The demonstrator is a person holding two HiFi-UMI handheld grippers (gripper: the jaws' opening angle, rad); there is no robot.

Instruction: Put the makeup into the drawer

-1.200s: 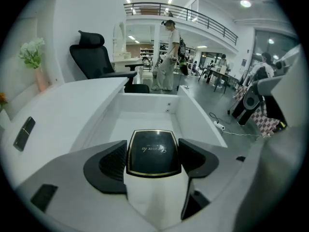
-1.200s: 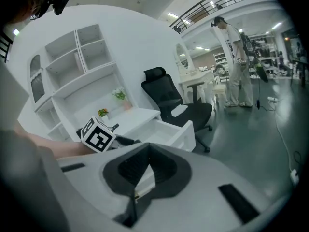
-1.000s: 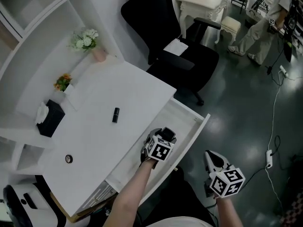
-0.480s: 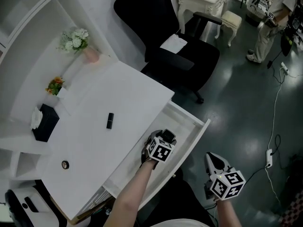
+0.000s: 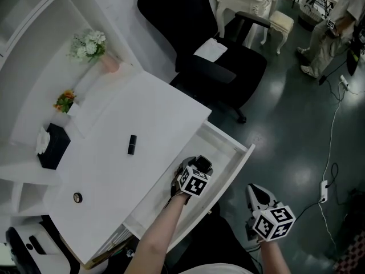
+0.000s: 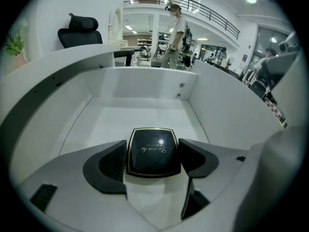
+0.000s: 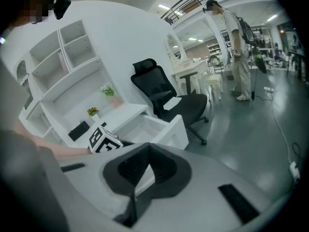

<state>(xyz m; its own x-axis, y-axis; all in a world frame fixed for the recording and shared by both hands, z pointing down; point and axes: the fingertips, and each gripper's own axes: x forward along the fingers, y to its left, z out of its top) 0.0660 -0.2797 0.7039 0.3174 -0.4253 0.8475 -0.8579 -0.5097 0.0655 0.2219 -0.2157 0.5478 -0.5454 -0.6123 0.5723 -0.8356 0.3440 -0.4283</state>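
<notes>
A black square compact with a gold rim (image 6: pixel 153 151) sits between the pads of my left gripper (image 6: pixel 153 162), which is shut on it. In the head view the left gripper (image 5: pixel 199 166) hangs inside the open white drawer (image 5: pixel 232 153), above its floor. My right gripper (image 5: pixel 258 192) is off the desk's right side over the dark floor; its jaws (image 7: pixel 147 167) are shut with nothing in them. A black lipstick tube (image 5: pixel 132 144) lies on the white desk top (image 5: pixel 154 113). A small round black item (image 5: pixel 77 197) rests near the desk's front left.
A black office chair (image 5: pixel 217 67) stands behind the drawer's far end. On the desk's left are a black tissue box (image 5: pixel 51 147), pink-potted flowers (image 5: pixel 91 45) and a small orange plant (image 5: pixel 64 101). A cable and power strip (image 5: pixel 325 190) lie on the floor; a person (image 5: pixel 331 33) stands far right.
The head view has shifted a little. Both grippers have stayed where they were, the left still in the drawer with the compact.
</notes>
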